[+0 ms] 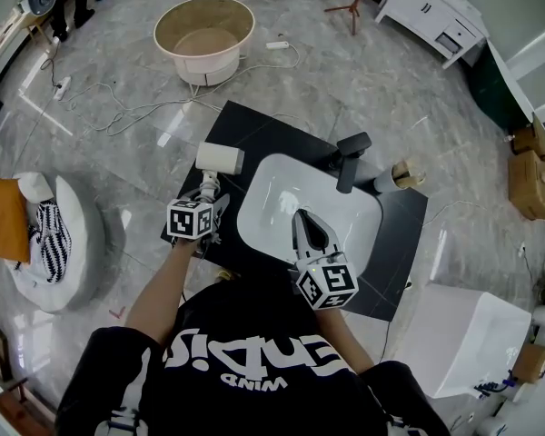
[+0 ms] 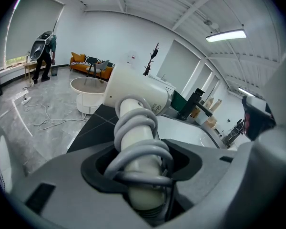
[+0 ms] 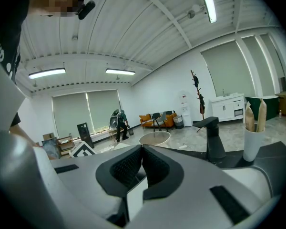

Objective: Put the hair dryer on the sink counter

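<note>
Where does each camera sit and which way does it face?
Head view: on the person's head, steeply down onto the sink counter; arms, left tongs, right tongs show.
Left gripper view: rides the left tongs, looking along jaws closed on the hair dryer.
Right gripper view: rides the right tongs, jaws together and empty, facing across the room.
Shared: all three show the black faucet.

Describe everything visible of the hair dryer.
The hair dryer is cream-white, glossy plastic by its look, with a short barrel and a handle wrapped in a coiled grey cord. The left tongs clamp the handle, barrel topmost, over the black counter, beside the white basin. Whether it touches the counter cannot be told.
</note>
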`<state>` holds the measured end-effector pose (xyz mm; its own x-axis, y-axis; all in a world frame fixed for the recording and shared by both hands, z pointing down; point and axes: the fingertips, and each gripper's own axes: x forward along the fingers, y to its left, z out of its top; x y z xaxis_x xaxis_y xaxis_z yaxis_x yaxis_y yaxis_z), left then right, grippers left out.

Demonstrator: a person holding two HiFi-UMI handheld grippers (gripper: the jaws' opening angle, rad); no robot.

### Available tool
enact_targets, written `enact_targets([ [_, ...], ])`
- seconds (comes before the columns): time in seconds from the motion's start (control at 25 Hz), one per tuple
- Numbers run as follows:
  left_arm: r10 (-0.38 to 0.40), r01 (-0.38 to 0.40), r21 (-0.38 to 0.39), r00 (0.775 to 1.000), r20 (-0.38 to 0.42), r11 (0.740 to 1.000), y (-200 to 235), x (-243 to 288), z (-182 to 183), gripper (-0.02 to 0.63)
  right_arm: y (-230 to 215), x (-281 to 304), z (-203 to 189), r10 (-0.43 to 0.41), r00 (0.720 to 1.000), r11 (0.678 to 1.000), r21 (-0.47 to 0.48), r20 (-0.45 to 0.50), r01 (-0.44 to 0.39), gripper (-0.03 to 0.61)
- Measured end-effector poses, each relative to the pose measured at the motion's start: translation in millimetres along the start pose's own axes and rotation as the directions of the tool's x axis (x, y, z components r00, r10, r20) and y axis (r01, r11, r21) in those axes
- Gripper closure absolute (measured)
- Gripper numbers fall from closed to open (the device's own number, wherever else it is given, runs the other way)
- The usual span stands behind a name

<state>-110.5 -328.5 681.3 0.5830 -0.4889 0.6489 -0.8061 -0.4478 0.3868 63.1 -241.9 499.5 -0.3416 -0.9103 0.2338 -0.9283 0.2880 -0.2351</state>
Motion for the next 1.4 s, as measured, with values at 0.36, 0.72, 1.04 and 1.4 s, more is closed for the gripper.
enact_targets([
  [0.36,0.010,-0.011,-0.021,0.998,-0.069,1.000,6,10,-10,0.367,-5,6,-2,-0.006,1.000,1.000,0.006,-0.010,0.006,0.555],
  [0.72,0.020,-0.025,-0.049,0.995,-0.100,0.999,11,15,-15,0.365,-10,13,-3,-0.005,1.000,1.000,0.011,-0.020,0.005,0.555],
  [1.04,0.048,-0.049,-0.011,0.992,-0.113,0.999,9,17,-17,0.357,-10,18,-7,0.004,1.000,1.000,0.019,-0.029,-0.003,0.555],
  [1.4,0.074,-0.073,0.013,0.989,-0.129,0.997,6,18,-17,0.350,-14,14,-9,0.002,0.999,1.000,0.023,-0.035,-0.001,0.555],
])
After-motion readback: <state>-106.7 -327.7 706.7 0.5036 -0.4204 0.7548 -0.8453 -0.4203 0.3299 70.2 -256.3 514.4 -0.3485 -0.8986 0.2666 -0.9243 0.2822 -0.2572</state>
